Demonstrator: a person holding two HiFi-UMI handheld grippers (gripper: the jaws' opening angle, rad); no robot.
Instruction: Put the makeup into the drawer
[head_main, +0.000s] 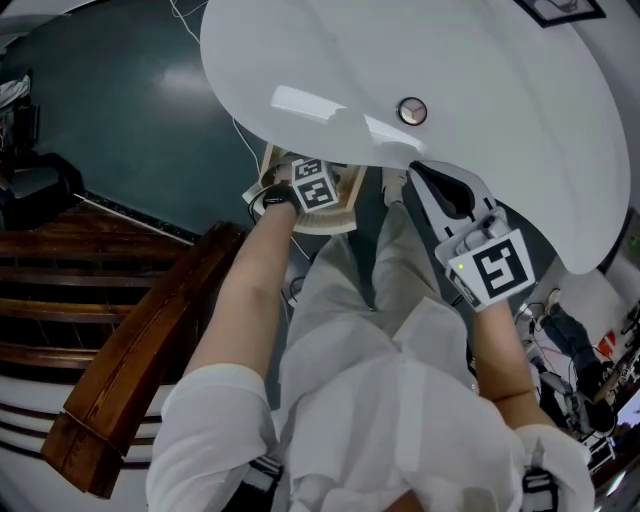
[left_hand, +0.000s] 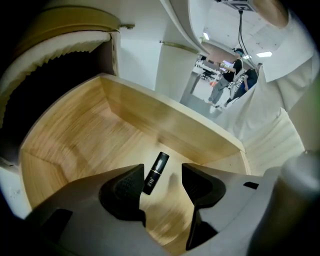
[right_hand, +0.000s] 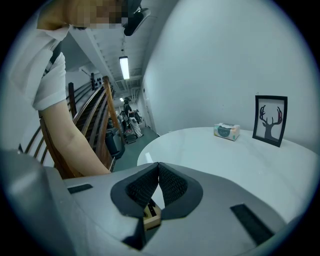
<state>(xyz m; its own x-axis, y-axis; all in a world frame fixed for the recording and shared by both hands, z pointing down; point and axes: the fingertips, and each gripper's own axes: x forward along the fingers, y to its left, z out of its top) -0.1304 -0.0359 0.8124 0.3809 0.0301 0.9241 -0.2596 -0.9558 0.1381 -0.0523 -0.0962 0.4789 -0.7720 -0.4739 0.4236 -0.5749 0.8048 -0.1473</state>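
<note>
A round white table (head_main: 480, 60) stands over a dark green floor, with wooden stairs (head_main: 120, 330) at its left. Under its near edge a wooden drawer (left_hand: 90, 135) is pulled out, its floor mostly bare inside low walls. The left gripper (left_hand: 163, 182) hangs over the drawer, jaws wide apart and gripping nothing. The lipstick (left_hand: 156, 172) lies on the drawer floor between them. The right gripper (right_hand: 159, 170) is closed and empty at the table's edge.

One lipstick (left_hand: 156, 172), one drawer (left_hand: 90, 135), one table (right_hand: 250, 165), one tissue box (right_hand: 227, 131).
</note>
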